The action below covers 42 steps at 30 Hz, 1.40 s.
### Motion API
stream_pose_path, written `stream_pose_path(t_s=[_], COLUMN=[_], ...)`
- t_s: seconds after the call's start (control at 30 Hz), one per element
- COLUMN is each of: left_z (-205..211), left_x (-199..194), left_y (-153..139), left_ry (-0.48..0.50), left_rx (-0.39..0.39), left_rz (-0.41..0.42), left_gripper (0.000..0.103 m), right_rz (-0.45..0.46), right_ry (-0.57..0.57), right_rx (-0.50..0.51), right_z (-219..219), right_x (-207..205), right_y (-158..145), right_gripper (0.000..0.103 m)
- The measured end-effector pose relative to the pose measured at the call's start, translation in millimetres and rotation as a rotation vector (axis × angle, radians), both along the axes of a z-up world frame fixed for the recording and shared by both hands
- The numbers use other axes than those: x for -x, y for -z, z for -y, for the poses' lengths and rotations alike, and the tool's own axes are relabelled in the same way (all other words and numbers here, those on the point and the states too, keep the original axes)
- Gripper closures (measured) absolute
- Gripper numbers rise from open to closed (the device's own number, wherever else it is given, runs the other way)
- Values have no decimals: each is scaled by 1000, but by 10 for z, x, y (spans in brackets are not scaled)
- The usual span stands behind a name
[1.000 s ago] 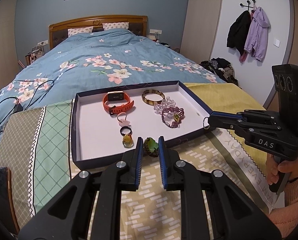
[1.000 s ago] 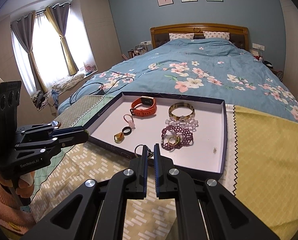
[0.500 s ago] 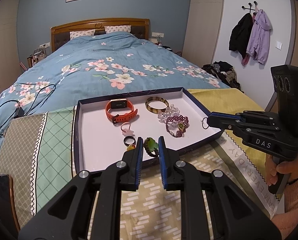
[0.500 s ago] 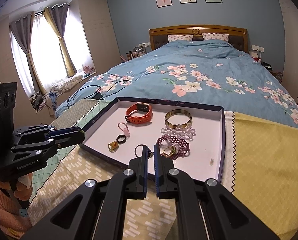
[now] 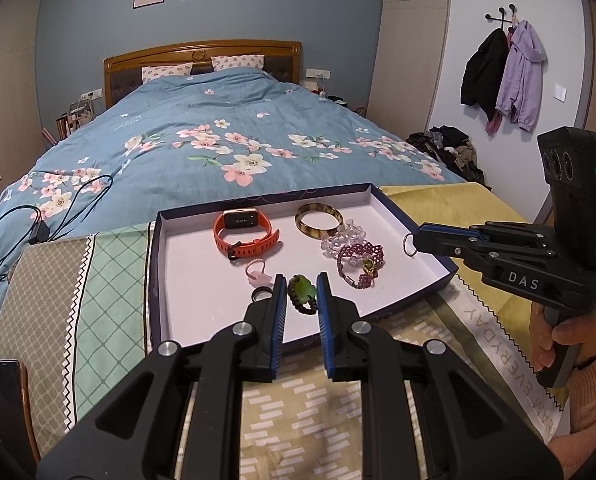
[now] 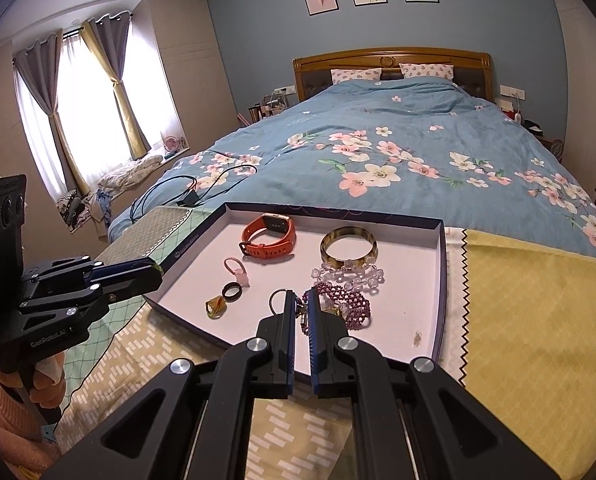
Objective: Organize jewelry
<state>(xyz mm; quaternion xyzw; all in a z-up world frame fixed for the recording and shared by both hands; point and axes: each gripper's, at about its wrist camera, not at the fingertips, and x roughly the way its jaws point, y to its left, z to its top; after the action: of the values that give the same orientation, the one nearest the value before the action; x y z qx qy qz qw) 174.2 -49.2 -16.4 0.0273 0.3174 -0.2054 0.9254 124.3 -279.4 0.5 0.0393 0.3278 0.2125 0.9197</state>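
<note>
A dark blue tray (image 5: 154,280) with a white floor lies on the patterned cloth. My left gripper (image 5: 301,284) hangs over its near part, shut on a green stone ring (image 5: 302,293). My right gripper (image 6: 302,304) is shut on a small metal ring (image 6: 278,300) above the tray's right side; in the left wrist view the metal ring (image 5: 409,244) hangs at that gripper's tip. On the tray lie an orange watch (image 5: 244,232), an amber bangle (image 5: 318,220), a clear bead bracelet (image 6: 349,274), a purple bead bracelet (image 5: 359,262), a pink ring (image 5: 258,272) and a black ring (image 6: 232,291).
A bed with a blue flowered quilt (image 5: 226,140) stands right behind the tray, with a black cable (image 5: 38,232) on its left side. A yellow cloth (image 6: 537,320) covers the surface right of the tray. A phone (image 5: 6,392) lies at the near left edge.
Both grippers have edged forward over the tray's near rim, so the tray sits lower in both views. Both grips are unchanged.
</note>
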Motion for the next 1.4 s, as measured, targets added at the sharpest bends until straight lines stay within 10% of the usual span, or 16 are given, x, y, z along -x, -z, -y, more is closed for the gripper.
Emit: stream_pose_path(t_s=[1.4], left_z=[5], left_x=[-300], left_y=[142], left_ry=[-27], left_rx=[-9], left_rz=[-26], left_gripper=[87], right_rz=[-29], right_ry=[21], right_rx=[9], right_z=[42], right_x=[-249], right_y=[132], right_gripper=[98])
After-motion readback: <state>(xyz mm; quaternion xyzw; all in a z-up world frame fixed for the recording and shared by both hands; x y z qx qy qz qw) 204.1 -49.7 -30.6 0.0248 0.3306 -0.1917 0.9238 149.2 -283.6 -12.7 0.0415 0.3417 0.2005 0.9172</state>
